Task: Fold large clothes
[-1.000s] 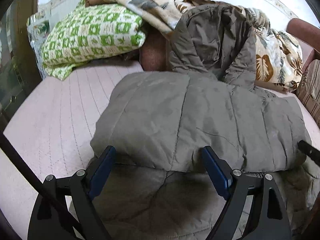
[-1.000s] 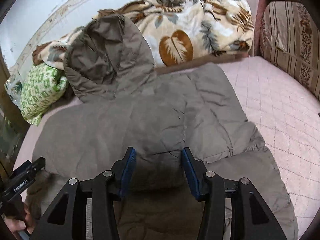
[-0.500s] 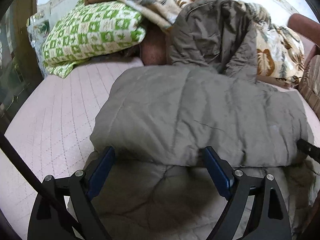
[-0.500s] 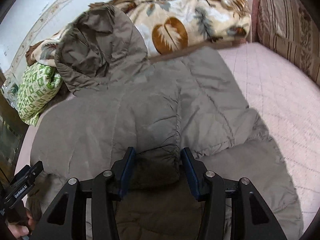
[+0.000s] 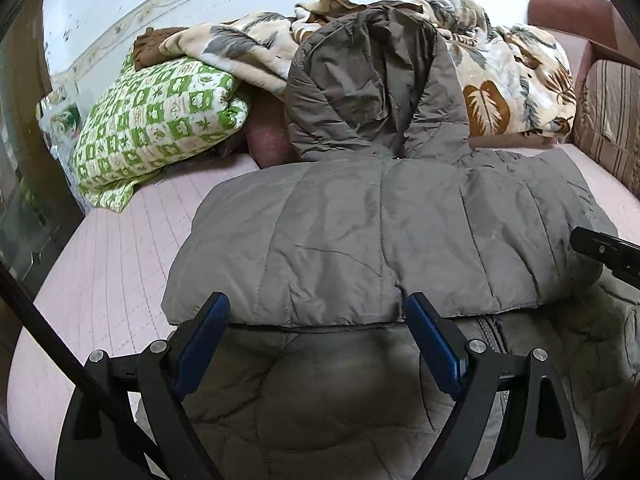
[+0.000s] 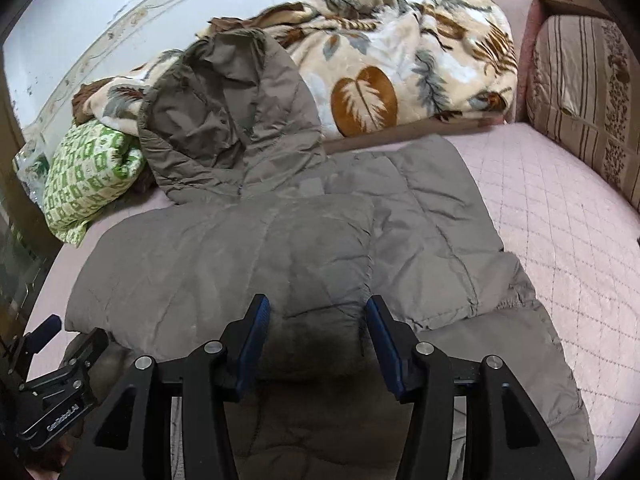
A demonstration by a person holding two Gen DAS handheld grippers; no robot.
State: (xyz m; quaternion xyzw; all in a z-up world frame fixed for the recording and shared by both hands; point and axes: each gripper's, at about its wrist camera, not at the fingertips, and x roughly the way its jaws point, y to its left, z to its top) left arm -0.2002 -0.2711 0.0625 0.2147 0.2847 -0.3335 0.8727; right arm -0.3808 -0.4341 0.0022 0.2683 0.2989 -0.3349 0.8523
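Note:
A large grey-brown padded hooded jacket [image 5: 380,232] lies on the pink bed, also in the right wrist view [image 6: 304,240]. Its sleeves are folded across the body, and its hood [image 5: 372,80] rests up against the bedding at the back. My left gripper [image 5: 316,324] is open, above the jacket's lower part near the folded sleeve's edge. My right gripper [image 6: 316,320] is open and empty over the jacket's middle. The left gripper shows at the lower left of the right wrist view [image 6: 52,380].
A green-and-white checked pillow [image 5: 160,124] lies at the back left. A leaf-patterned blanket [image 6: 400,64] is heaped along the back. A striped cushion [image 6: 580,92] stands at the right. The pink quilted mattress [image 6: 560,220] shows right of the jacket.
Both grippers have drawn back and up a little from the jacket, so more of the bedding and wall shows. The jacket has not moved. Both grippers stay open.

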